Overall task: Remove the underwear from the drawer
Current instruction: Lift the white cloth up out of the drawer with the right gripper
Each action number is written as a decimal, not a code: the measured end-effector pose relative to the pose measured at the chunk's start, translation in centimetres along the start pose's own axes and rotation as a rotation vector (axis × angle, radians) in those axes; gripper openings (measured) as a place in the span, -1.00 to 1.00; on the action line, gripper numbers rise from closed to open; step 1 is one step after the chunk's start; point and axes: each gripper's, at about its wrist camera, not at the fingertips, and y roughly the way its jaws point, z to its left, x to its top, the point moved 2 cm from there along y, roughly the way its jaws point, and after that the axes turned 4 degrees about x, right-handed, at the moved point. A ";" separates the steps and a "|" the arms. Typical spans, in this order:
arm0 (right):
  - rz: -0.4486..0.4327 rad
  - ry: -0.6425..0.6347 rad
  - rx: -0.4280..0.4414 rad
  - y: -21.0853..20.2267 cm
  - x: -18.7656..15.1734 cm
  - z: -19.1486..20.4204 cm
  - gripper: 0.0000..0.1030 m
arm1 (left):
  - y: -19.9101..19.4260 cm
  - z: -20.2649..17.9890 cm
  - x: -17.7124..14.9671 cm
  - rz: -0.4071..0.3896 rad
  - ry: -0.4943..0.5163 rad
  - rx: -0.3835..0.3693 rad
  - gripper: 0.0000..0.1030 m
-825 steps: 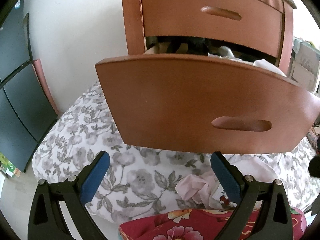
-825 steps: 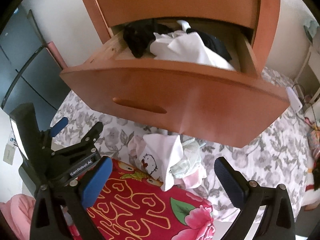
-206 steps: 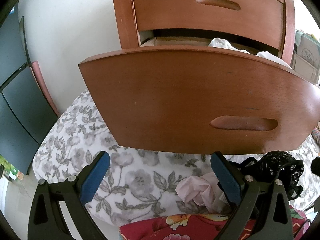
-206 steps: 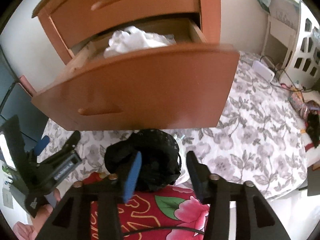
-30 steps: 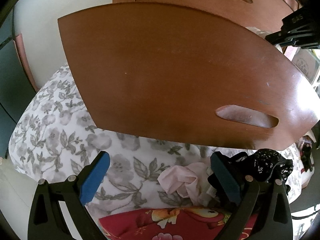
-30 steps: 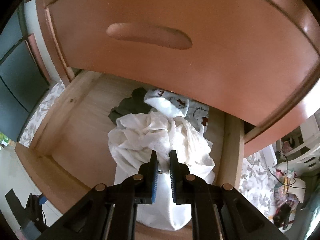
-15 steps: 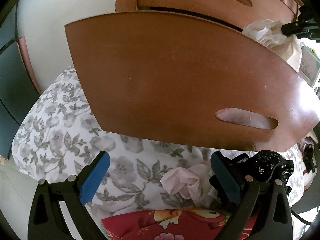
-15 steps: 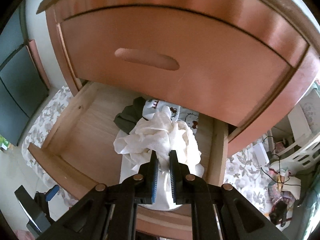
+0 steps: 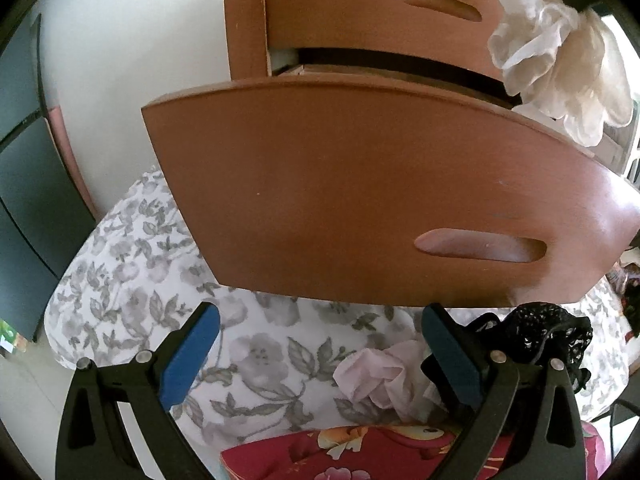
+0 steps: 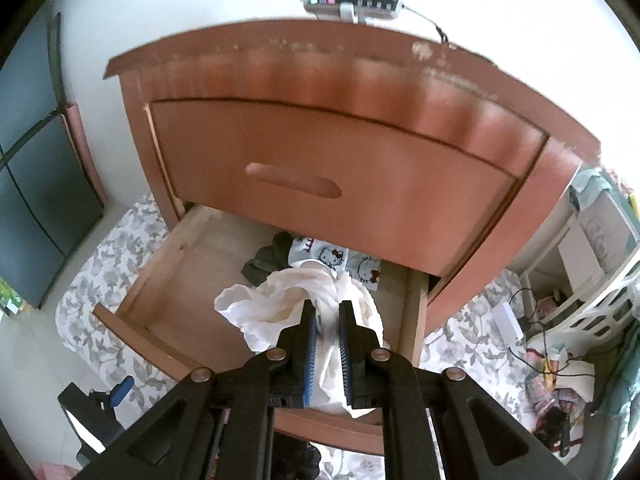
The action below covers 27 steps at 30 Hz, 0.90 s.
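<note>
Left wrist view: the left gripper (image 9: 320,354) hangs with fingers wide and empty over the floral bed (image 9: 132,264), where a pink garment (image 9: 376,372) and black lace underwear (image 9: 548,336) already lie; the open drawer (image 9: 360,192) front hides its contents.

Right wrist view: the right gripper (image 10: 326,332), fingers narrow, pinches white underwear (image 10: 276,308) above the drawer; a cartoon-cat print piece (image 10: 332,258) and a dark garment (image 10: 268,260) remain inside, partly hidden.

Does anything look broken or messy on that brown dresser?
Yes. The front edge of the brown wooden dresser top is chipped, with pale flecks where the finish has flaked off. Inside the open lower drawer, a dark green garment and a white cartoon-cat print garment lie crumpled, not folded.
</note>
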 end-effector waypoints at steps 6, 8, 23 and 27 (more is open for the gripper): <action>-0.031 -0.012 -0.001 -2.0 0.1 0.5 -0.80 | -0.4 -0.3 0.0 -0.016 0.014 0.015 0.96; -0.041 -0.019 -0.001 -2.7 0.1 0.7 -0.81 | -0.4 -0.3 0.0 -0.017 0.015 0.017 0.95; -0.119 -0.051 0.006 -7.6 -0.2 1.4 -0.83 | -1.0 -0.4 0.0 -0.047 0.023 0.040 0.95; -0.133 -0.049 0.014 -8.7 -0.6 1.4 -0.83 | -1.3 -0.5 0.0 -0.061 0.030 0.047 0.96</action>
